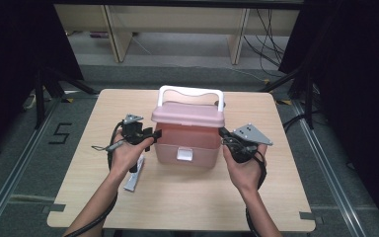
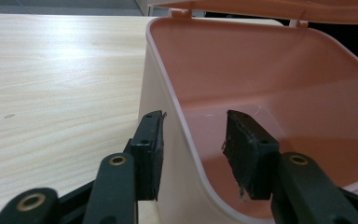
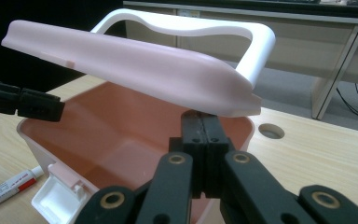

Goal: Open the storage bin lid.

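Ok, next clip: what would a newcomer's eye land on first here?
Probably the pink box in the middle of the table, its lid propped partly open with the white handle up. The left gripper straddles the box's side wall, one jaw inside; the right gripper, jaws together, sits under the lid's edge.

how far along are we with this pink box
Done: the white latch hangs undone and the lid is propped partly up on the shut right gripper. In hand: the left gripper straddles the wall of the pink box, pads not pressing. Left: the box looks empty inside, and the tube lies on the table beside it.
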Demonstrator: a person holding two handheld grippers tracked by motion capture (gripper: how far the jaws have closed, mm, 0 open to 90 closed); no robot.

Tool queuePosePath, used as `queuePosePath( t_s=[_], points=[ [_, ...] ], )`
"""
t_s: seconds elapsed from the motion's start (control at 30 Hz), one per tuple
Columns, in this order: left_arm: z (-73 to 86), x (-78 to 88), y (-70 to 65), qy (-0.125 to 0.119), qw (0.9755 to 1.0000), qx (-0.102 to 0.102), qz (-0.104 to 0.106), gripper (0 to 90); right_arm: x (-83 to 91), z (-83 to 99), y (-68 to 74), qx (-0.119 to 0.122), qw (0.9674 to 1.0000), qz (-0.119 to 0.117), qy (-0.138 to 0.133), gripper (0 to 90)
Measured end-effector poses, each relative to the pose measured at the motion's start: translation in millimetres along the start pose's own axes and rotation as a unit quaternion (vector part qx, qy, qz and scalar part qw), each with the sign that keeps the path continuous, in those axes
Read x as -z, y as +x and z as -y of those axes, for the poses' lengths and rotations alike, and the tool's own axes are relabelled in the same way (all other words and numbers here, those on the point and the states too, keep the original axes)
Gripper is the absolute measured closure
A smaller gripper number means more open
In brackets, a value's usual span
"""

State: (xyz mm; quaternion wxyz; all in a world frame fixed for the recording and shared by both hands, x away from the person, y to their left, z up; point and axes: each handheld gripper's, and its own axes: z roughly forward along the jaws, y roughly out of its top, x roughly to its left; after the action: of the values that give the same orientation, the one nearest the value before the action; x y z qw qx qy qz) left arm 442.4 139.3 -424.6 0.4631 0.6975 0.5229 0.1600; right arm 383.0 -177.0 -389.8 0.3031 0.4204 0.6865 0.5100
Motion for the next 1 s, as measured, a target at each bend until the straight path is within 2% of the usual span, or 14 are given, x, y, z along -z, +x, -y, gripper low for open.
queuePosePath(
  t_s=[0.07, 0.17, 0.2, 0.37, 0.43, 0.5, 0.53, 0.63, 0.67, 0.7, 0.8, 0.9, 0.97, 1.0],
  points=[
    [0.6, -2.0, 0.3, 0.007, 1.0, 0.0, -0.003, 58.3, -0.6, -0.2, 0.5, -0.006, 1.0, -0.002, -0.002, 90.0],
    [2.1, -4.9, 0.5, 0.01, 0.9999, 0.003, -0.005, 59.6, -0.6, -1.6, -1.3, 0.01, 0.9999, 0.004, -0.005, 90.0],
    [2.4, -5.4, 0.2, 0.01, 0.9999, 0.005, -0.005, 59.6, -0.8, -1.8, -0.5, 0.002, 1.0, 0.0, -0.002, 90.0],
    [2.3, -3.1, -1.9, -0.011, 0.9999, 0.01, -0.008, 57.2, -0.1, -2.4, -0.3, 0.001, 1.0, 0.003, 0.002, 90.0],
    [2.5, -0.5, -2.4, -0.039, 0.9992, 0.008, -0.01, 57.7, -0.5, -2.7, -0.8, 0.004, 1.0, 0.002, 0.001, 90.0],
    [2.3, 3.2, -3.2, -0.065, 0.9978, 0.005, -0.013, 61.6, -0.7, -2.7, -0.4, -0.001, 1.0, 0.002, 0.0, 90.0],
    [2.2, 4.8, -3.2, -0.073, 0.9973, 0.0, -0.01, 64.6, -1.3, -3.0, -1.6, 0.01, 0.9999, 0.002, -0.003, 90.0],
    [2.4, 7.5, -5.2, -0.088, 0.996, -0.013, -0.005, 75.7, -1.1, -3.5, -0.9, 0.005, 1.0, 0.002, -0.001, 90.0],
    [2.6, 8.0, -6.0, -0.091, 0.9957, -0.019, -0.004, 81.9, -1.1, -3.7, -0.9, 0.005, 1.0, 0.003, -0.001, 90.0],
    [2.9, 8.6, -7.2, -0.09, 0.9957, -0.021, -0.006, 81.9, -1.5, -3.8, -0.9, 0.004, 1.0, 0.004, -0.003, 90.0],
    [4.6, 8.6, -10.2, -0.087, 0.9958, -0.03, 0.0, 89.4, -2.2, -4.4, -1.5, 0.006, 1.0, 0.006, -0.003, 90.0],
    [7.9, 6.3, -13.1, -0.079, 0.9963, -0.033, 0.007, 89.7, -3.4, -5.9, -0.5, -0.001, 1.0, 0.001, 0.002, 90.0],
    [10.1, 5.1, -14.4, -0.075, 0.9967, -0.032, 0.009, 89.8, -3.9, -7.6, -1.1, 0.006, 1.0, 0.003, 0.0, 90.0],
    [11.0, 4.5, -14.9, -0.072, 0.9968, -0.033, 0.008, 89.8, -4.7, -8.1, -0.2, -0.001, 1.0, 0.0, -0.003, 90.0]
  ],
)
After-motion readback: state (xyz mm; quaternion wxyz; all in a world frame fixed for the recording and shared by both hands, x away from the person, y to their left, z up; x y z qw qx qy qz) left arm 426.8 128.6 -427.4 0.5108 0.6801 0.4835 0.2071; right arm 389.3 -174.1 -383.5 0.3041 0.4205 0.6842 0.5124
